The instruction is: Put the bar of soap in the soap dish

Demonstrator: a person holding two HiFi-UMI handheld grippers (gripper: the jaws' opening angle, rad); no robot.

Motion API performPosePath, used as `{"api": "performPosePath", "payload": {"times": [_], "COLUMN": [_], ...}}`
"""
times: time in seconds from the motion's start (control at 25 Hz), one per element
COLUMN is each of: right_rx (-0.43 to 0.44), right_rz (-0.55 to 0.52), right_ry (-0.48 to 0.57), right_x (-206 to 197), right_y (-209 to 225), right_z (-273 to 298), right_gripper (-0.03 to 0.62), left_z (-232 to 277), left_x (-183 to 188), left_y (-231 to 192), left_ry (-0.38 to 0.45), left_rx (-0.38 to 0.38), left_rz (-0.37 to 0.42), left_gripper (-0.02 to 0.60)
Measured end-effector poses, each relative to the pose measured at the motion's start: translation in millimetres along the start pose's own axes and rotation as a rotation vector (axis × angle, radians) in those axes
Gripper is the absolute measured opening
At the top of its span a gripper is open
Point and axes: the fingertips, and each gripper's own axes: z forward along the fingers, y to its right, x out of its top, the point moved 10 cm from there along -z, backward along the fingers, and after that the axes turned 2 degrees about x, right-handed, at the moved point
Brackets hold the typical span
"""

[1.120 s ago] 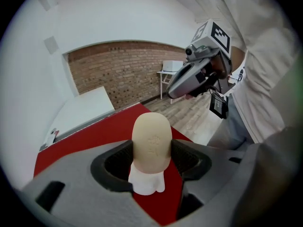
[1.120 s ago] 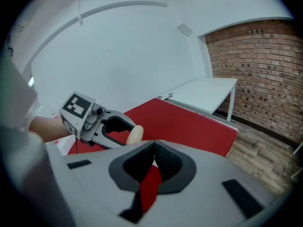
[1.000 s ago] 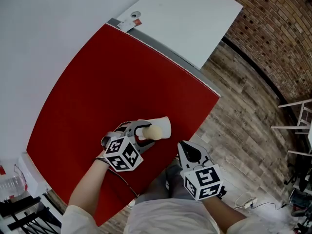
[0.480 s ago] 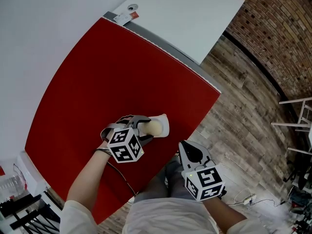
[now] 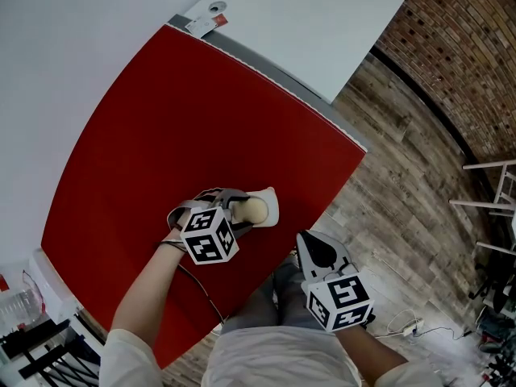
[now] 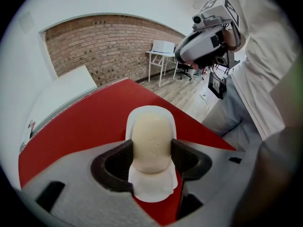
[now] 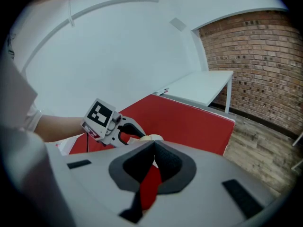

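Observation:
On the red table (image 5: 177, 127) near its front edge lies a white soap dish (image 5: 271, 203). My left gripper (image 5: 242, 212) points steeply down over it, shut on a beige bar of soap (image 5: 253, 210). In the left gripper view the dark pads press both sides of the bar of soap (image 6: 151, 143), which lies lengthwise over the soap dish (image 6: 150, 186); whether it touches the dish I cannot tell. My right gripper (image 5: 310, 247) hangs off the table's front corner, shut and empty. In the right gripper view its tips (image 7: 152, 151) meet, with the left gripper (image 7: 127, 130) beyond.
A white table (image 5: 322, 22) adjoins the red table's far side, with a small tag (image 5: 205, 22) at the corner. Wooden floor (image 5: 403, 200) and a brick wall (image 5: 459, 63) lie to the right, with white furniture (image 5: 496, 200) there. The person's legs are at the front edge.
My left gripper has sunk and tipped more steeply, bringing the soap down onto the dish. The right gripper has stayed where it was.

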Motion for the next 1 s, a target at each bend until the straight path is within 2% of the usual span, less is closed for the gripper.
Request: {"api": "performPosePath", "payload": {"times": [0.24,0.64,0.72,1.0], "right_rx": [0.001,0.01,0.011,0.022], "right_rz": [0.012,0.017,0.016,0.004], "right_ry": [-0.006,-0.015,-0.013,-0.004], "right_x": [-3,1,1,3], "right_y": [4,7,7,3], "right_z": [0,3,3,1], "right_gripper": [0.003,0.003,0.003,0.003], "left_z": [2,1,-1,-9], "left_x": [0,-1,0,4], "left_y": [-2,-3,-3,-2], "left_ry": [0.002,0.013,0.026,0.041], "left_rx": [-0.03,-0.05,-0.06,-0.02], "left_rz": [-0.011,0.02,0.007,0.001], "left_gripper": [0.259,0.261,0.298,0.301]}}
